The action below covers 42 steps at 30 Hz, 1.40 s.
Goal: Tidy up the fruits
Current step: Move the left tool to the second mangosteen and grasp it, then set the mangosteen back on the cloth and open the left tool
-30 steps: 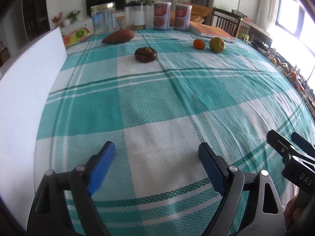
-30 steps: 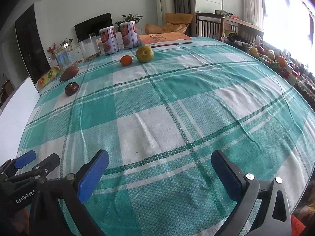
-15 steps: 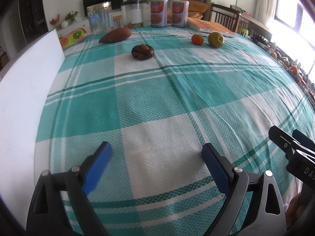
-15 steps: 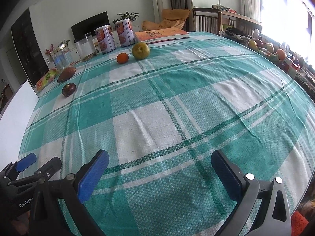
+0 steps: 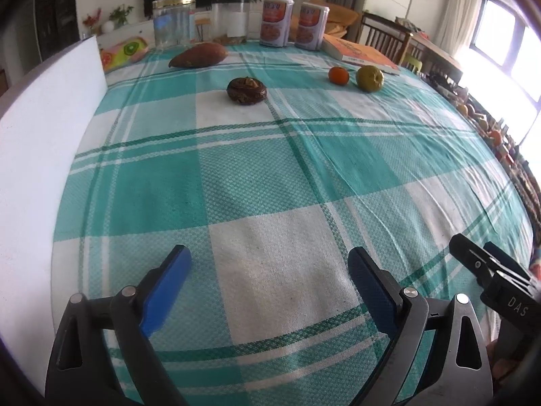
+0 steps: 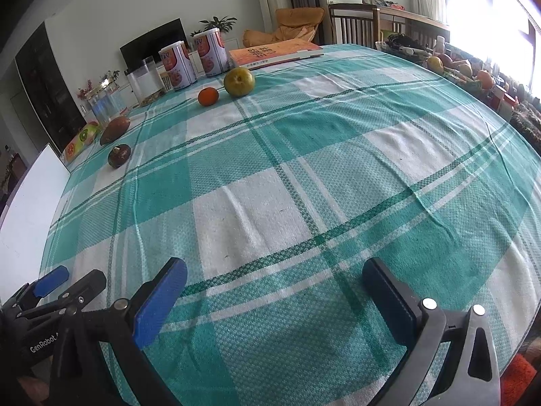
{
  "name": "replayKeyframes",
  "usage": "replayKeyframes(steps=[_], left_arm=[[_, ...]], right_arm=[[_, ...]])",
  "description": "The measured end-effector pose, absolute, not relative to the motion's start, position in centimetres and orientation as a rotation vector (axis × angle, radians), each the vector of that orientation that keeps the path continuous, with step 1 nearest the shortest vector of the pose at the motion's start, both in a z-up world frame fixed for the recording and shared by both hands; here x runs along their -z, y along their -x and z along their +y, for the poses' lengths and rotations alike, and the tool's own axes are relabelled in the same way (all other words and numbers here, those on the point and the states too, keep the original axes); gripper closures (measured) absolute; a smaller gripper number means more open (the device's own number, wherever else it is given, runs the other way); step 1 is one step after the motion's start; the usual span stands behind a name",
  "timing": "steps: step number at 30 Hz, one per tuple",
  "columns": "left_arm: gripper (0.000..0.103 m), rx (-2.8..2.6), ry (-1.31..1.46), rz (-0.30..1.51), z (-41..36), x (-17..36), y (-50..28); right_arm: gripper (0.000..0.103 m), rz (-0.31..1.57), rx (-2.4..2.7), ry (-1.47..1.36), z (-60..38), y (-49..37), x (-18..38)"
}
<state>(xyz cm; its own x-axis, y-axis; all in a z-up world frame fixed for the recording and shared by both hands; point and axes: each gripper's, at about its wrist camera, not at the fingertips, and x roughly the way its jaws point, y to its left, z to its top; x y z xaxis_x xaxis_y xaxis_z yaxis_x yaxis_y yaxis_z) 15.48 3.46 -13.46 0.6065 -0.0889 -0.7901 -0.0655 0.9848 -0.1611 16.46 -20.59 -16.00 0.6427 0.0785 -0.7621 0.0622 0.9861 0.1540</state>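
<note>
A small orange (image 5: 338, 75) (image 6: 208, 96) and a yellow-green fruit (image 5: 370, 78) (image 6: 239, 81) sit side by side at the far end of the checked tablecloth (image 5: 270, 176). A dark brown mangosteen (image 5: 247, 90) (image 6: 119, 155) and a sweet potato (image 5: 198, 54) (image 6: 115, 130) lie further left. My left gripper (image 5: 268, 265) is open and empty over the near table. My right gripper (image 6: 274, 275) is open and empty too; its tips show in the left wrist view (image 5: 473, 257). All fruits are far from both grippers.
A white foam board (image 5: 40, 155) stands along the left edge. Two cans (image 5: 293, 24), a glass jar (image 5: 173, 22), a clear container (image 5: 233, 20), an orange book (image 5: 360, 53) and a fruit-print tray (image 5: 123, 50) line the far edge. More fruit and clutter (image 6: 466, 71) lies at the right.
Both grippers have tilted slightly, so the far objects sit a little lower in each view. Both stay open and empty. No fruit has moved.
</note>
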Motion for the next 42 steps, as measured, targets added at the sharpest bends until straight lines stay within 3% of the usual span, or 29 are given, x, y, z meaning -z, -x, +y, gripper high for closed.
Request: replayKeyframes(steps=[10,22,23,24,42], left_arm=[[0.008,-0.053,0.36,0.836,4.4,9.8,-21.6],[0.011,-0.111,0.082,0.863,4.5,13.0,-31.9],[0.024,-0.105,0.068,0.868,4.4,13.2,-31.9],[0.055,-0.103,0.052,0.88,4.3,13.6,-31.8],[0.056,0.09,0.025,0.946,-0.1,11.9,-16.1]], right_arm=[[0.0,0.88,-0.002,-0.145,-20.0,-16.6,16.2],[0.0,0.874,-0.021,-0.158,-20.3,-16.7,16.1],[0.0,0.873,-0.021,-0.16,-20.3,-16.7,16.1],[0.0,0.872,-0.021,-0.162,-20.3,-16.7,16.1],[0.0,0.866,-0.016,-0.165,-20.3,-16.5,16.1]])
